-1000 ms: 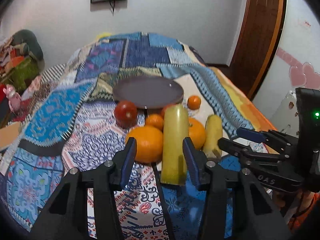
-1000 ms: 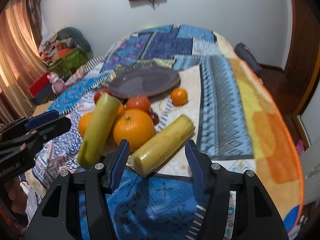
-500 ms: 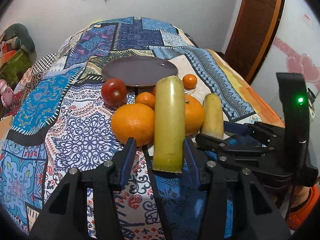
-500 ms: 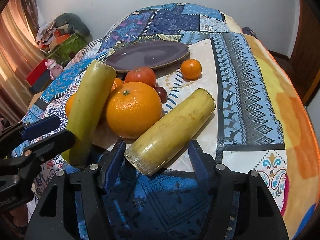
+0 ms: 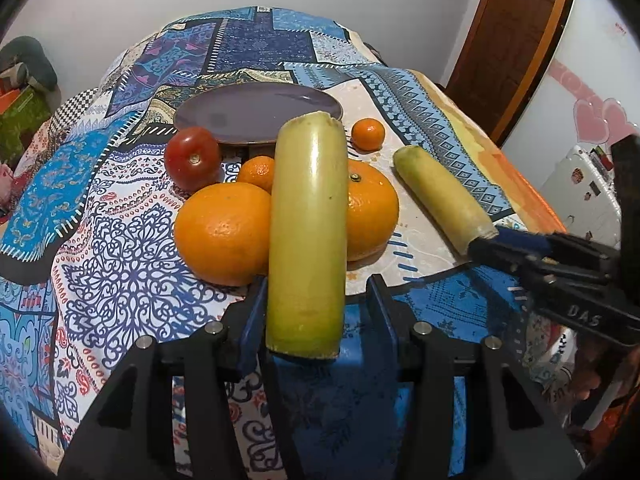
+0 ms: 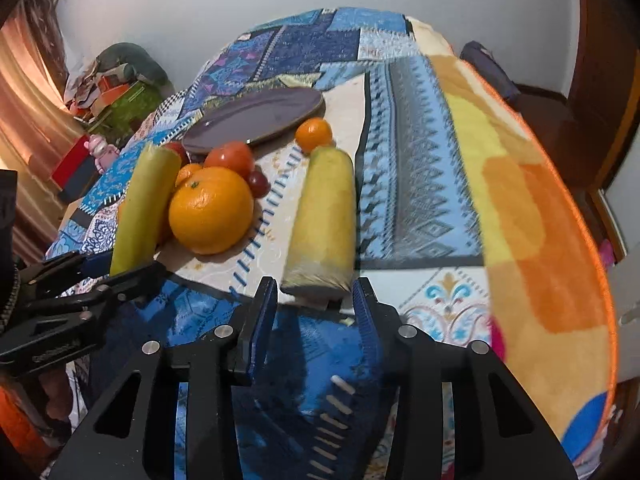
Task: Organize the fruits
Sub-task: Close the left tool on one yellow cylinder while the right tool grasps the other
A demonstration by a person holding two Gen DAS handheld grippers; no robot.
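A pile of fruit lies on a patterned blanket before a purple plate (image 5: 256, 114). My left gripper (image 5: 316, 308) is open, its jaws on either side of the near end of a long green-yellow fruit (image 5: 308, 232) that lies between two big oranges (image 5: 224, 232) (image 5: 370, 216). My right gripper (image 6: 314, 300) is open, its jaws flanking the near end of a second yellow fruit (image 6: 326, 216), also in the left wrist view (image 5: 440, 196). A red tomato (image 5: 193, 158) and small tangerines (image 5: 368, 134) lie nearby.
The plate (image 6: 256, 118) sits beyond the fruit. A dark red small fruit (image 6: 258, 184) and another tomato (image 6: 232, 156) lie behind the orange (image 6: 210, 210). A wooden door (image 5: 516, 40) is at right; clutter (image 6: 116, 88) sits beside the bed at left.
Both grippers have moved forward and lower towards the fruit. The long fruit's end now sits between my left jaws. The second yellow fruit now points straight along my right jaws.
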